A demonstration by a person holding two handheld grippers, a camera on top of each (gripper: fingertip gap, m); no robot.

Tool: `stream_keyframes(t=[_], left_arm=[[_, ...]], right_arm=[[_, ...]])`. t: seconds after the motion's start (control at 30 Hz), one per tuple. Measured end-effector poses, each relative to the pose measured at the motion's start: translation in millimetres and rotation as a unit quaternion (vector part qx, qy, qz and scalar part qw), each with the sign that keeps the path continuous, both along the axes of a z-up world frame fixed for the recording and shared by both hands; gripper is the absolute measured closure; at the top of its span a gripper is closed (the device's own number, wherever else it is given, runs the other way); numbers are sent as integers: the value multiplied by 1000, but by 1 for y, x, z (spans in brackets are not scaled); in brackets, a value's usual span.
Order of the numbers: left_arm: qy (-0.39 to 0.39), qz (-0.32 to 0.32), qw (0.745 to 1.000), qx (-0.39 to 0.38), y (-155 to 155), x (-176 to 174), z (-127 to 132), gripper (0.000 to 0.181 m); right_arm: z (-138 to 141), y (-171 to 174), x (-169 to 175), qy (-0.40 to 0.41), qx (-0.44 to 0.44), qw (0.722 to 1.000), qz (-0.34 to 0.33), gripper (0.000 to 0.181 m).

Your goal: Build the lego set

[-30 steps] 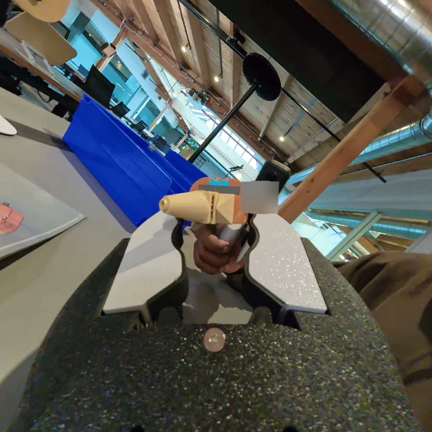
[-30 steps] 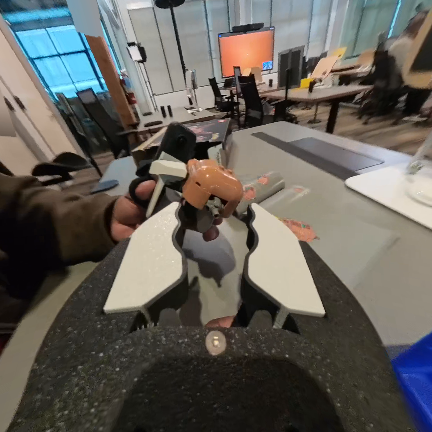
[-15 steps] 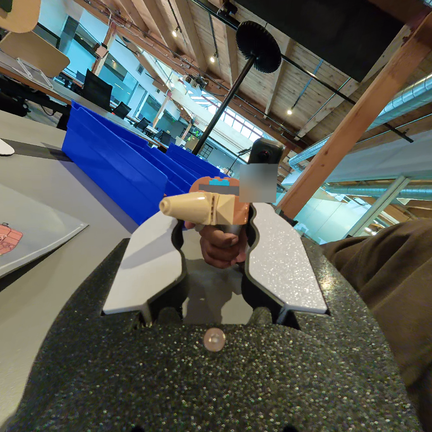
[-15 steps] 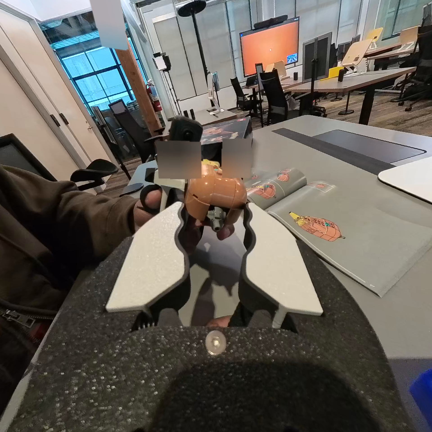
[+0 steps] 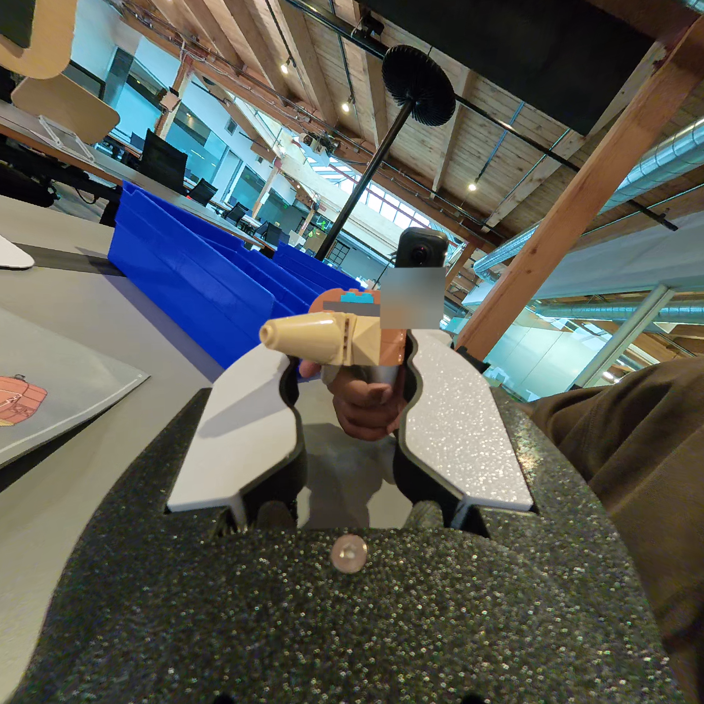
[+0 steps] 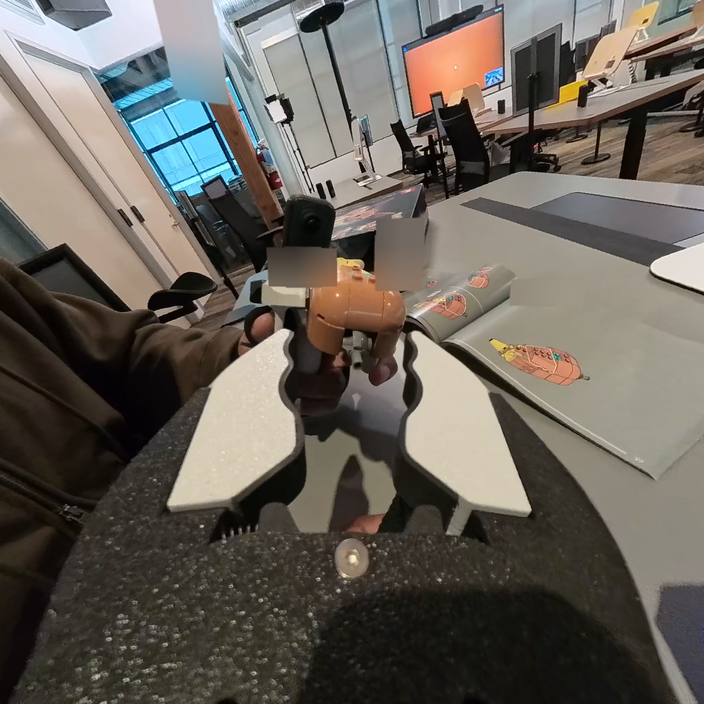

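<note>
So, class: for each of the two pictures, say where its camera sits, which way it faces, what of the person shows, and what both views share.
Left wrist view: on the left gripper, tilted up past blue bins to the ceiling; a hand and sleeve show.
Right wrist view: on the right gripper, facing across the table into the office; a hand and sleeve show.
Shared: the lego model, the booklet.

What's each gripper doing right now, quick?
Left tongs: closed on the lego model at the tips.
Right tongs: tips flank the model's other end; an actual grip cannot be told.
</note>
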State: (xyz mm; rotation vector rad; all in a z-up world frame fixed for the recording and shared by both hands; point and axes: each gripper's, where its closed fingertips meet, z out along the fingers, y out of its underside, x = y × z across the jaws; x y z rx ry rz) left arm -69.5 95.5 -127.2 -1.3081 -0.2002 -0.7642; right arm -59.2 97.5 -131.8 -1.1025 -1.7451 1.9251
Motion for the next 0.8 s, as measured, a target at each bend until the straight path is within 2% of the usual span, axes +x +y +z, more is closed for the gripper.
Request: stream_keyframes(t=[0.23,0.33,0.5,0.8], left_arm=[[-2,8,1000,10,-1,-2,1,127],[6,15,1000,8,0,-2,0,127],[11,21,1000,11,1,-2,0,127],[13,32,999,13,2,-3,-1,127]], right_arm=[[-1,-4,0,-12,-9,1000,5,129],[-1,-3,-1,-15,-3,1000,-6,128],[-1,0,-4,-23,-13,999,-27,138],[-2,0,-6,-28,-11,999,-46,138]])
